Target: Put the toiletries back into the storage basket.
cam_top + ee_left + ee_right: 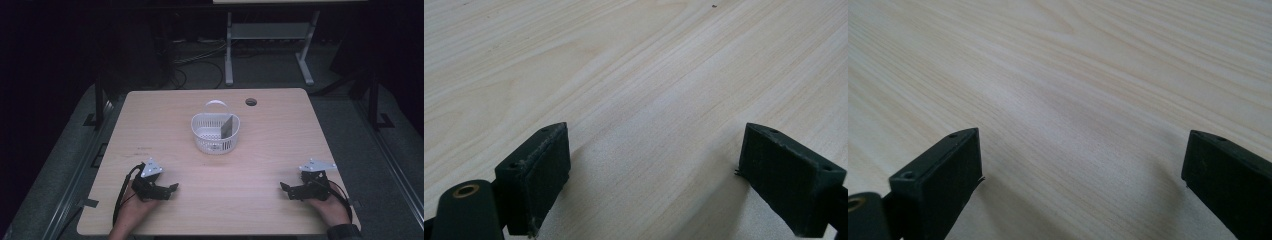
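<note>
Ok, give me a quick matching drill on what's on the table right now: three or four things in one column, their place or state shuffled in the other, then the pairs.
Things:
1. white basket
2. grey card
3. left gripper
4. right gripper

Places or states:
A. near the table's front right corner, jaws apart over bare wood
B. leaning upright inside the basket
C. middle of the table, handle raised
D. near the table's front left corner, jaws apart over bare wood

Pairs: 1-C, 2-B, 3-D, 4-A
</note>
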A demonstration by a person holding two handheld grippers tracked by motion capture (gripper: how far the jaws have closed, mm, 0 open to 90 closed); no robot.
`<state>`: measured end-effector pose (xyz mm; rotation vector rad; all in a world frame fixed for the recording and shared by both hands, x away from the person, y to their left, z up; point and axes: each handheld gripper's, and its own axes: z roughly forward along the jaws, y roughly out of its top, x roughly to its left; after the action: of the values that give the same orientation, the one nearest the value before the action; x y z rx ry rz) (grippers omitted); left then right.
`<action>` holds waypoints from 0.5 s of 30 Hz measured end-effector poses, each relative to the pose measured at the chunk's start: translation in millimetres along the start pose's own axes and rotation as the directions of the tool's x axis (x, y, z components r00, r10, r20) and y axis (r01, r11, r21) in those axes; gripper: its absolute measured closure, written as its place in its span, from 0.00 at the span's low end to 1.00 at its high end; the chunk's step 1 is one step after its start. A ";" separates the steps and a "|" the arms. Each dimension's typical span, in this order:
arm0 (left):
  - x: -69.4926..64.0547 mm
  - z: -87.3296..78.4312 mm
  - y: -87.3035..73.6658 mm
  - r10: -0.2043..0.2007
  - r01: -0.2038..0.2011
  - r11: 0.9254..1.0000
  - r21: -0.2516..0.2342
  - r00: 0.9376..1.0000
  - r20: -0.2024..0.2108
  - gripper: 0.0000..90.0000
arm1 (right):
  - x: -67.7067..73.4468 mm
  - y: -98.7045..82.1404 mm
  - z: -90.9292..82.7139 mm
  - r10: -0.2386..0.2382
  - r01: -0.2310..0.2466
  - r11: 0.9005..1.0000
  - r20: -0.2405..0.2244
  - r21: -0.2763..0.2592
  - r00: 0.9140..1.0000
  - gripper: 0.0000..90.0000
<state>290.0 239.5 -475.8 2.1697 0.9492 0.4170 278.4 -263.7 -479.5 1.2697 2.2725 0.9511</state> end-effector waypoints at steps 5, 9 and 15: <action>0.0 0.0 0.0 0.000 0.000 1.000 0.000 1.000 0.000 0.14 | 0.2 -1.7 3.1 0.005 -0.005 1.000 -0.002 0.003 1.000 0.03; 0.0 -0.1 -0.1 0.001 -0.001 1.000 0.001 1.000 0.001 0.14 | -0.6 -1.9 3.3 0.020 -0.020 1.000 -0.009 0.009 1.000 0.02; 0.0 -0.1 0.0 0.001 -0.001 1.000 0.001 1.000 0.000 0.14 | -0.7 -1.9 3.4 0.020 -0.020 1.000 -0.008 0.009 1.000 0.02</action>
<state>289.9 239.5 -475.7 2.1712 0.9481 0.4167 279.7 -263.7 -483.2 1.2963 2.2770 0.9562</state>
